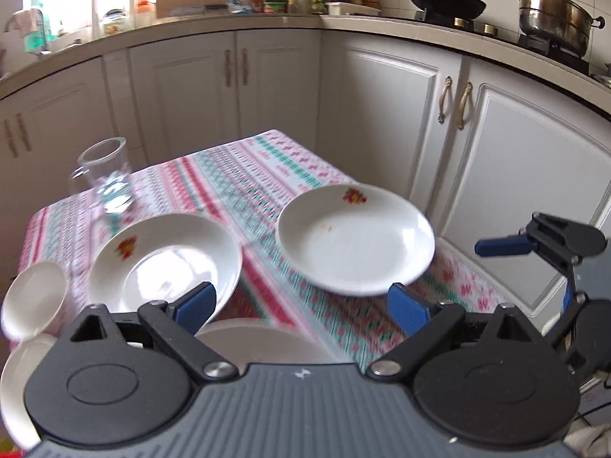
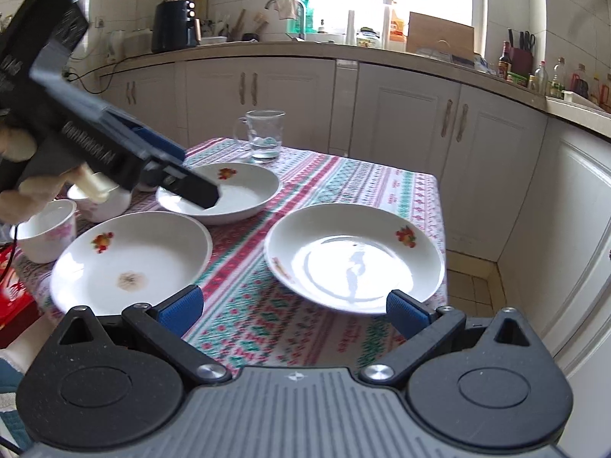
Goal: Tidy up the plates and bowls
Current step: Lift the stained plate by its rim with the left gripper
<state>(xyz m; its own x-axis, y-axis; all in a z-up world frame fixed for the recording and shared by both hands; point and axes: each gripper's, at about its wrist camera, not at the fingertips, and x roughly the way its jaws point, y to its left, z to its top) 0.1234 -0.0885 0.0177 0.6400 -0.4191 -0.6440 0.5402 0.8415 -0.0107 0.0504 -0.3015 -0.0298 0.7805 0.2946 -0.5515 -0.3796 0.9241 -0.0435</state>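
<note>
Kitchen worktop with patterned cloth carries three white plates and two small bowls. Left claw and right claw hover, fingers apart, holding nothing.

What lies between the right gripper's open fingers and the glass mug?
In the right wrist view, only bare patterned tablecloth lies between the right gripper and the glass mug.

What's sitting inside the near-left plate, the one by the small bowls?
Near-left plate holds a brownish dried stain near its centre, plus the printed fruit motif on its rim. Nothing else lies in it. The right gripper's left finger covers its nearest edge.
</note>
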